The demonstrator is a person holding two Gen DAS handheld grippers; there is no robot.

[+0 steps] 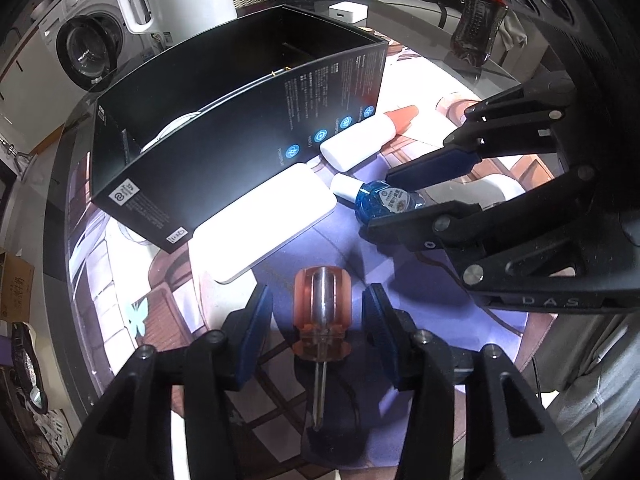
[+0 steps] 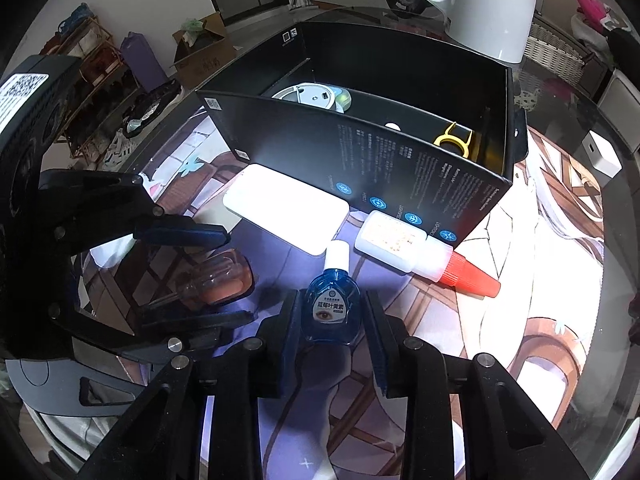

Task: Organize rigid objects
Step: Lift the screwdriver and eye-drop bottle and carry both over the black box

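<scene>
- Orange-handled screwdriver (image 1: 319, 308) sits between my left gripper (image 1: 319, 320) pads; I see gaps on both sides of the handle, so that claw stands apart around it, not pressing.
- Its metal shaft runs back toward the camera, the tip lying on the printed mat (image 1: 460, 320).
- My right gripper (image 2: 331, 316) straddles the blue eye-drop bottle (image 2: 331, 312); the pads sit tight against its sides, so I read it as clamped on the bottle, white cap pointing away from me.
- Just beyond lies a flat white case (image 2: 286, 214), touching or nearly touching the black box (image 2: 360, 152).
- A white glue bottle with an orange cap (image 2: 404, 246) lies on its side against the box's front wall.
- Inside the box I make out a round white device (image 2: 310, 96) at the left end and a yellow plastic piece (image 2: 452, 140) at the right.
- A white kettle (image 2: 480, 4) stands behind the box.
</scene>
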